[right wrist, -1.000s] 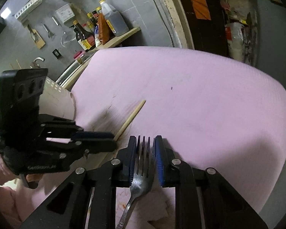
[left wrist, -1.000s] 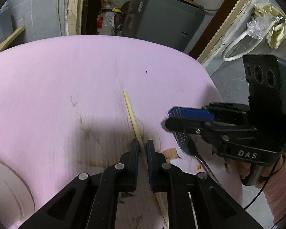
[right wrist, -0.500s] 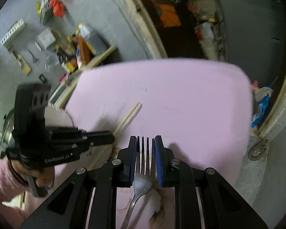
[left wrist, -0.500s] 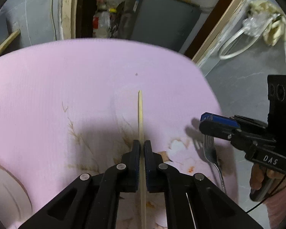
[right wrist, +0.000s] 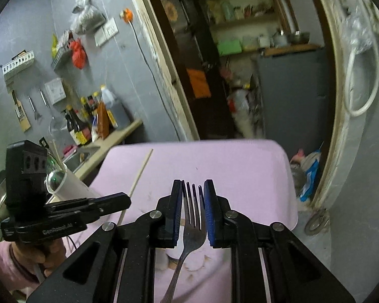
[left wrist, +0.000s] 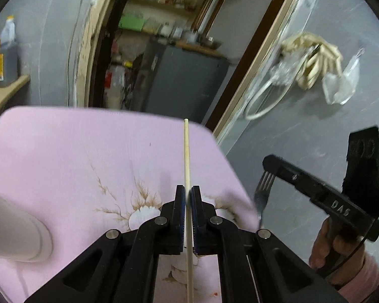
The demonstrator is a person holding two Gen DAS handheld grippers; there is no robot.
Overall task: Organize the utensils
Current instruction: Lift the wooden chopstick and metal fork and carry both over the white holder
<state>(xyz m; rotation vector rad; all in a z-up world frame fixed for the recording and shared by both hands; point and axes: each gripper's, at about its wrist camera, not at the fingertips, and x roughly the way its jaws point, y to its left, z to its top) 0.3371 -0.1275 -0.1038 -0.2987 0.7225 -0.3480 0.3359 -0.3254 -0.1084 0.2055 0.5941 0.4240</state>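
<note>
The chopstick [left wrist: 187, 161] is clamped between the jaws of the left gripper [left wrist: 187, 197], its shaft running straight forward past the fingertips and back between the finger links; its far tip shows beyond the table's far edge. The fork [right wrist: 192, 217] is clamped between the jaws of the right gripper [right wrist: 193, 194], tines forward between the blue pads, handle trailing back below the jaws. Both utensils are held clear of the surface.

Below the jaws lies a table covered with a pink cloth [left wrist: 75, 151] bearing a flower print with brown stems; a white cylindrical container [left wrist: 15, 234] stands at its left edge, beside the left jaws. Ahead of the jaws: grey walls; an open doorway [right wrist: 214, 75] to a cluttered storeroom with a grey cabinet [left wrist: 179, 80]; a shelf of bottles [right wrist: 88, 118] on the left; a white hose [left wrist: 262, 98] hanging on the right.
</note>
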